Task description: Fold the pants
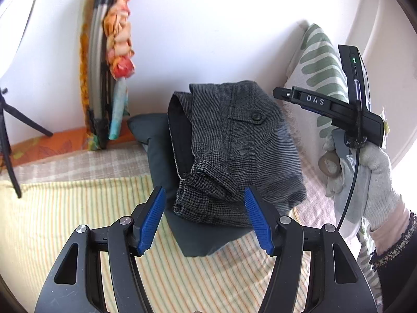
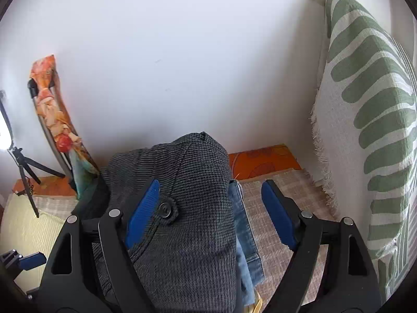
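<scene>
The folded grey checked pants (image 1: 234, 151) rest on top of a dark teal folded garment (image 1: 161, 161) on the bed. My left gripper (image 1: 204, 193) is open, its blue pads either side of the pile's near hem and clear of the cloth. In the right wrist view the grey pants (image 2: 187, 182) fill the space between the jaws of my right gripper (image 2: 212, 182), which is open; its right pad is well clear of the fabric. A strip of blue jeans (image 2: 245, 229) shows under the pants. A gloved hand (image 1: 375, 172) holds the right gripper (image 1: 284, 94) at the pile's right.
A green leaf-patterned pillow (image 2: 370, 120) leans on the wall at right. A folded frame draped in orange cloth (image 1: 109, 60) and a black tripod (image 1: 10, 140) stand at left. Yellow striped sheet (image 1: 78, 214) and checked blanket (image 2: 281, 182) cover the bed.
</scene>
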Action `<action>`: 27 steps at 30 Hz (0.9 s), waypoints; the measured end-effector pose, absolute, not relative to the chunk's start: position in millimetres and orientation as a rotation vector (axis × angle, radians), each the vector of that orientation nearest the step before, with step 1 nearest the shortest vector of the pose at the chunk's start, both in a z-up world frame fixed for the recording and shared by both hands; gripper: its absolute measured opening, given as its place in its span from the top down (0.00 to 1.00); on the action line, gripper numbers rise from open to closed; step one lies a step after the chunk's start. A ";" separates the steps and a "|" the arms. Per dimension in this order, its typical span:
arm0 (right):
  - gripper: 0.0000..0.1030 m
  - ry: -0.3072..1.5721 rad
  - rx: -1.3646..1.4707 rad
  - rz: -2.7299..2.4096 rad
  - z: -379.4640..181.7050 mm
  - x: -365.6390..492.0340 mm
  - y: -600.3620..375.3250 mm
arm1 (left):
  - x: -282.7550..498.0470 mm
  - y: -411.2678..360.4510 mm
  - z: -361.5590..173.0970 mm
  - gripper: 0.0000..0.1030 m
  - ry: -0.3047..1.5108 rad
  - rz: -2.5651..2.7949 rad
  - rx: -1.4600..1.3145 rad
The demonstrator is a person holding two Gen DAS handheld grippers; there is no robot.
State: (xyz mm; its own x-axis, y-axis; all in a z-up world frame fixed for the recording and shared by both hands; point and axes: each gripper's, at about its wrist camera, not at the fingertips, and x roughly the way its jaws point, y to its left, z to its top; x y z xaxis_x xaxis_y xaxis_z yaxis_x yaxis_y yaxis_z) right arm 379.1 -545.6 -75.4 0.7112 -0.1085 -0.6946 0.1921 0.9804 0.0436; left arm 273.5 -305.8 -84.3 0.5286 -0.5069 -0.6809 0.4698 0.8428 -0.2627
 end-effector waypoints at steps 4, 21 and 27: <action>0.18 0.749 0.109 -0.158 -61.8 353.8 -535.6 | 263.6 -301.2 -73.0 0.39 0.789 -0.577 -0.027; 0.14 0.639 0.117 -0.072 -5.5 231.0 -463.3 | 174.7 -249.6 -14.2 0.24 0.622 -0.606 0.022; 0.07 0.606 0.096 -0.074 5.3 188.0 -440.6 | 136.4 -236.7 -5.3 0.23 0.594 -0.624 0.034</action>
State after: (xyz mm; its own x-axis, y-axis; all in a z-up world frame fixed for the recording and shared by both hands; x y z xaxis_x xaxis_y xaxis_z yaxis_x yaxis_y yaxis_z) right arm 188.0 -440.6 5.3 0.8197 -0.0410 -0.5714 0.0973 0.9929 0.0682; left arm 136.4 -236.7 -5.3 0.6513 -0.5404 -0.5327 0.5593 0.8163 -0.1443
